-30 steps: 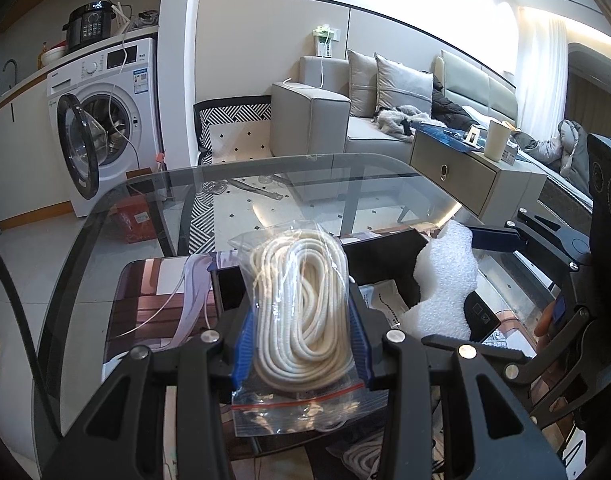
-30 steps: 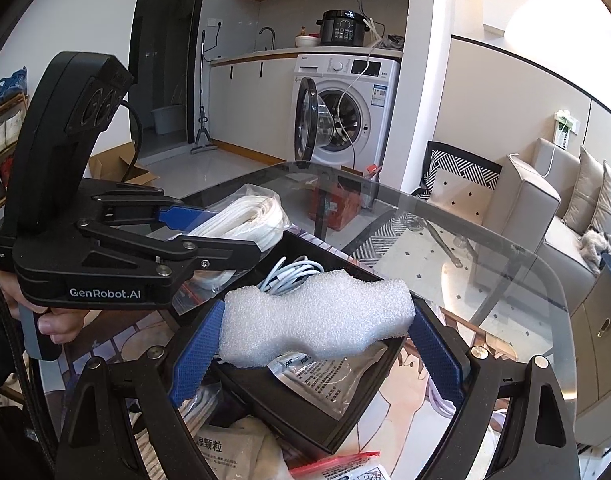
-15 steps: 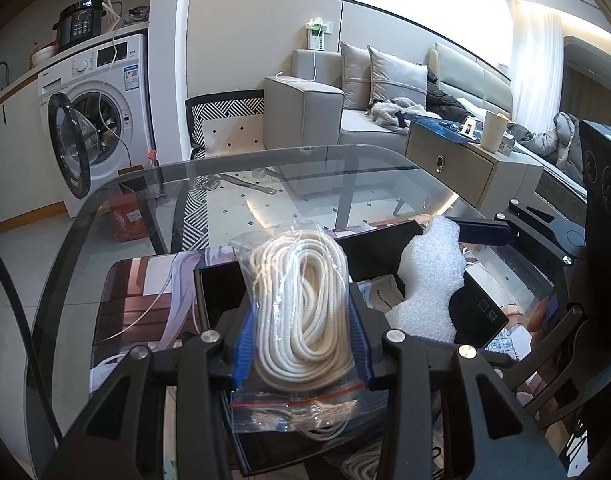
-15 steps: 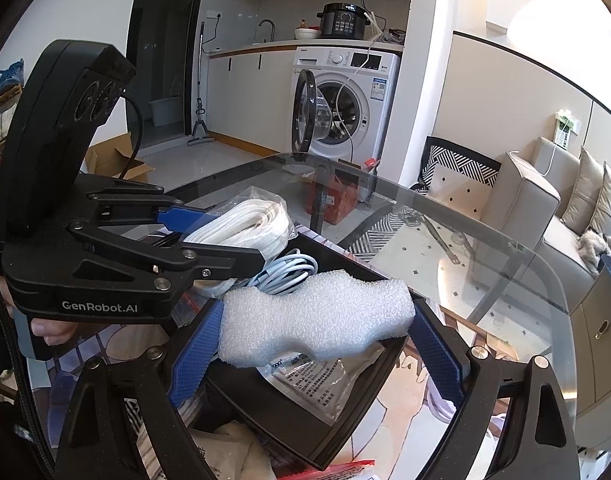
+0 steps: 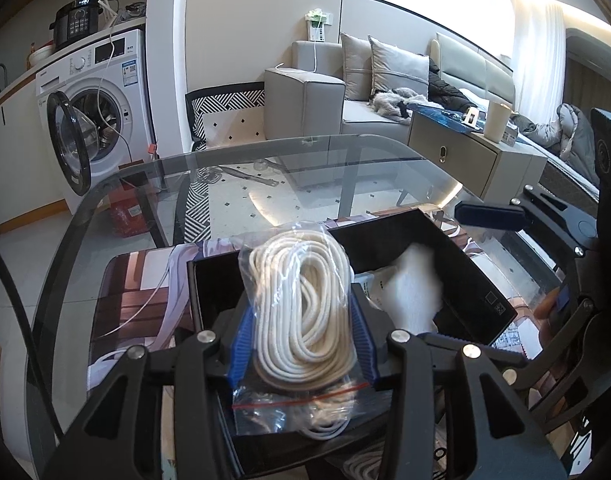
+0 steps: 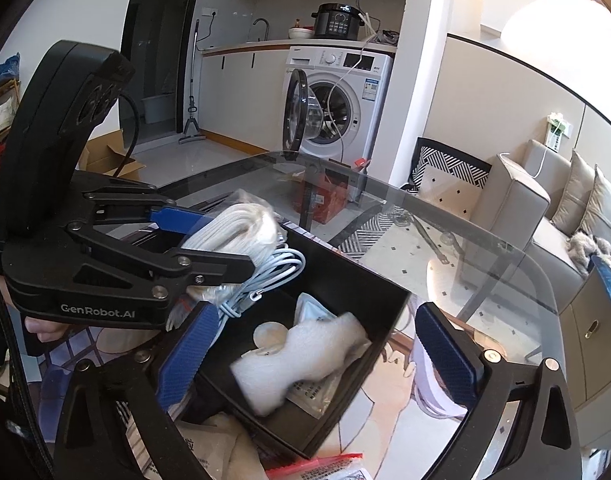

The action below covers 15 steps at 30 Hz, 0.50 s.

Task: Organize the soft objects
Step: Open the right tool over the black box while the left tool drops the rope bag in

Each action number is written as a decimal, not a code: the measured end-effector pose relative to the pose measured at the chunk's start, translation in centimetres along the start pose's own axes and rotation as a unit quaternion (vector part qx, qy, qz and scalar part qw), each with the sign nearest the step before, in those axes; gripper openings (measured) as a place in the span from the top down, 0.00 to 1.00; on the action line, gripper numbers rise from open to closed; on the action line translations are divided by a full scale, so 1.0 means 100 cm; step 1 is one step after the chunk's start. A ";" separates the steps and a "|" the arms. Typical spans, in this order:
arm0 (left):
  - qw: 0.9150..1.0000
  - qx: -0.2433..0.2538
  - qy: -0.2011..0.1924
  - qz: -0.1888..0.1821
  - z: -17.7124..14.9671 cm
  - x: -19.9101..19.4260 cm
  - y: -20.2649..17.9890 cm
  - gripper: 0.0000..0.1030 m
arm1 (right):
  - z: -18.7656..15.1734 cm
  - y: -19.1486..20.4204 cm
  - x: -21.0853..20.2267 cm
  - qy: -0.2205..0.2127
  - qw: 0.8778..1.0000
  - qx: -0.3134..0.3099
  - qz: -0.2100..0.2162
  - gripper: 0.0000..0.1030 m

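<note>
A clear zip bag of coiled white rope (image 5: 301, 312) sits between the blue pads of my left gripper (image 5: 299, 320), above the near end of a black open box (image 5: 465, 268). The pads still touch the bag while the jaws are opening. My right gripper (image 6: 313, 320) stands wide open over the same box (image 6: 345, 268), nothing between its pads. A white foam piece (image 6: 305, 360), blurred, lies inside the box on a printed packet (image 6: 309, 312). In the left wrist view the foam (image 5: 413, 284) shows at the box's right side. A grey-blue cable (image 6: 265, 276) hangs over the box's left wall.
The box rests on a picture-printed mat (image 5: 137, 280) on a round glass table (image 5: 305, 160). Loose packets and a red-zip bag (image 6: 325, 464) lie at the front. A washing machine (image 6: 337, 96) with its door open and a grey sofa (image 5: 305, 100) stand beyond the table.
The right gripper's jaws have spread and the foam piece has dropped from between them into the black box. The left gripper still carries the rope bag over the box.
</note>
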<state>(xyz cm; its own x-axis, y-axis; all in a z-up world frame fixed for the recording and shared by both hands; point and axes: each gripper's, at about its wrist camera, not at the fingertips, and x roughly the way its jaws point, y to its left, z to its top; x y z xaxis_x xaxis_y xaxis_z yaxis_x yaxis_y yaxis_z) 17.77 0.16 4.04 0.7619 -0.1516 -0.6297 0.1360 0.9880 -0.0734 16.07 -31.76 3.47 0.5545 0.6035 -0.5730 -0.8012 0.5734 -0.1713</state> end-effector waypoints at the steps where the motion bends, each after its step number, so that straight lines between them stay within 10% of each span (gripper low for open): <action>1: 1.000 0.001 -0.001 0.001 0.000 -0.001 0.000 0.52 | -0.001 -0.001 -0.002 -0.001 1.000 0.002 -0.002 0.02; 15: 0.999 0.004 -0.033 0.020 -0.004 -0.032 -0.007 0.01 | -0.026 -0.020 -0.051 -0.016 0.997 0.066 -0.019 0.01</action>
<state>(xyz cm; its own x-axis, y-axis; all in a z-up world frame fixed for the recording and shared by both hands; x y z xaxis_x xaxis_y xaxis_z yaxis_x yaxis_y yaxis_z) 15.02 0.00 5.83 0.8073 -0.1138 -0.5791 0.1092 0.9931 -0.0429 14.32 -37.41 4.66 0.5918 0.5967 -0.5420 -0.7442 0.6628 -0.0828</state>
